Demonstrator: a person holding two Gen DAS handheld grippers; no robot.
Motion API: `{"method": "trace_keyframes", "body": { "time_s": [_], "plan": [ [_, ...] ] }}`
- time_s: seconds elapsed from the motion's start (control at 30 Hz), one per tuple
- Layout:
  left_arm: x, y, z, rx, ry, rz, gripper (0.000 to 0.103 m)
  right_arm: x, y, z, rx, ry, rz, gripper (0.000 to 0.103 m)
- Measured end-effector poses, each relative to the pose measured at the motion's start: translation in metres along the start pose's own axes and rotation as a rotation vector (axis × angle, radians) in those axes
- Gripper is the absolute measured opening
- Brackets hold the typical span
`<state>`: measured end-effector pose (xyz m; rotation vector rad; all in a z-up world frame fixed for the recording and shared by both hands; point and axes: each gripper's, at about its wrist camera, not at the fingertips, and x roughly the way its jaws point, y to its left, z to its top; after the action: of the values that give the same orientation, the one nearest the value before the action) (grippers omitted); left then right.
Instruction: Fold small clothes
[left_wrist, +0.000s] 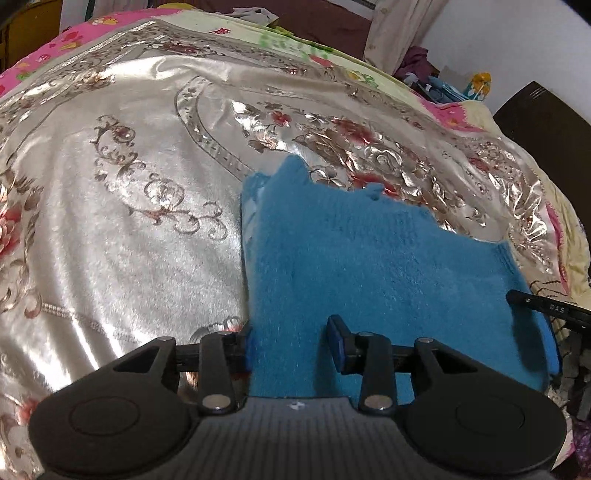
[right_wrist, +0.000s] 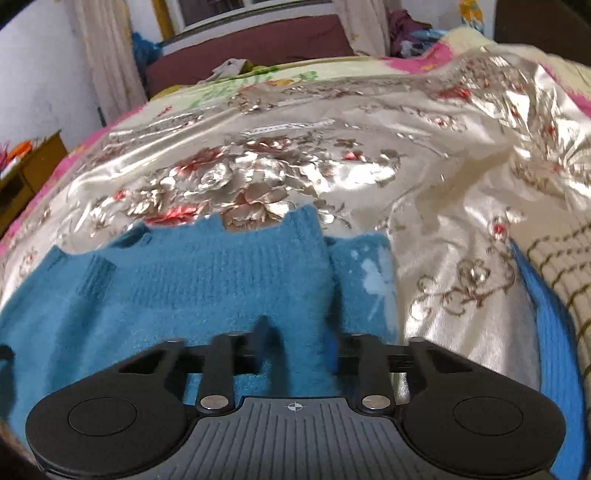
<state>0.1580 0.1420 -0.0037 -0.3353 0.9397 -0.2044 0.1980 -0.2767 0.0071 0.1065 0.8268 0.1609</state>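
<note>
Both my grippers over blue knit sweater on satin bedspread: left gripper jaws apart, empty; right gripper blurred, nearly closed.

One fuzzy blue knitted garment lies at six o'clock on one shiny silver floral bedspread; two black grippers.

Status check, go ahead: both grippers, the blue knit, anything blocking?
Left gripper open over blue knit garment. Right gripper blurred, knit between its fingers. Garment flat on floral bedspread. Nothing blocking.
</note>
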Motion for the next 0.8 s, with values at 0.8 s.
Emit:
{"method": "trace_keyframes", "body": {
  "time_s": [0.8],
  "plan": [
    [0.015, 0.023, -0.005, -0.118, -0.119, 0.012, 0.05, -0.033, -0.033, -0.012, 0.204, -0.084, -0.101, 0.025]
  ]
}}
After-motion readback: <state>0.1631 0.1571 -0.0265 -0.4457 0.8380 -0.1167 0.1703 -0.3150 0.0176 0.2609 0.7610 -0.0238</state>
